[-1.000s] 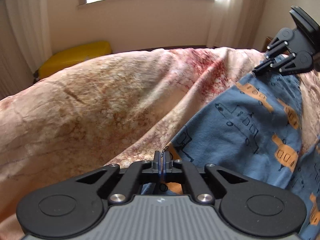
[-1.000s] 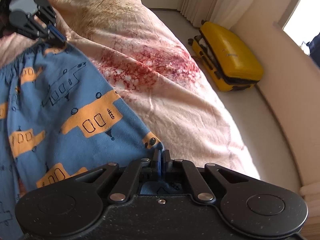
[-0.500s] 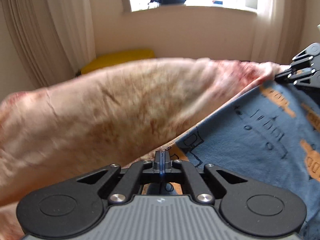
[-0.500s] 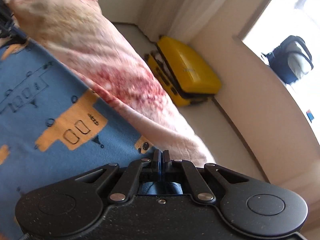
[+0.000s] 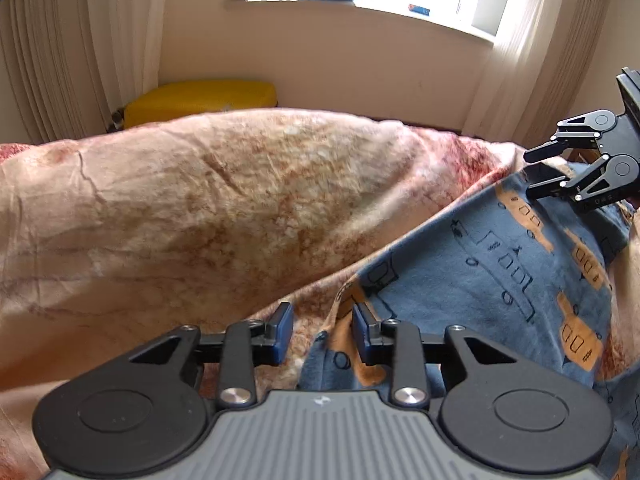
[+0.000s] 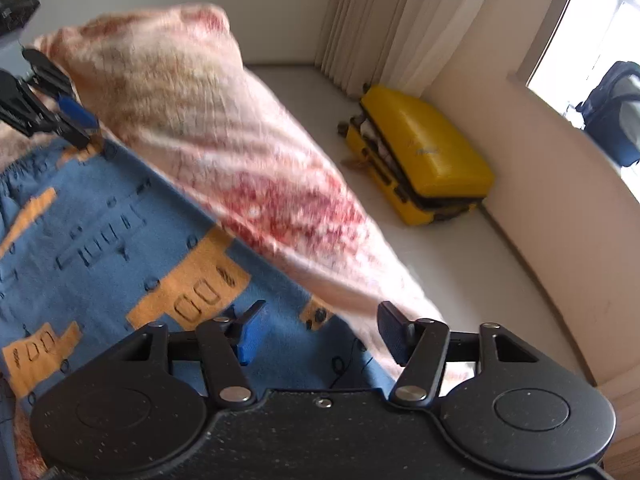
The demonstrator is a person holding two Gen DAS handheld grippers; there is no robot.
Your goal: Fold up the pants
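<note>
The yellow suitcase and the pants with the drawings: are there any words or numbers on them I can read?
None can be read.
Yellow suitcase: a small mark on its lid, too blurred to read.
Pants: only drawn vehicle pictures, no letters visible.
Right gripper: tiny pale lettering on its body, too small to read.

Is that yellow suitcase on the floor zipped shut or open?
Slightly open. In the right wrist view the yellow suitcase lies flat, and a dark gap runs between its two shells with pale contents showing there.

blue pants (image 6: 120,240), open jaws, yellow suitcase (image 6: 420,152)
</note>
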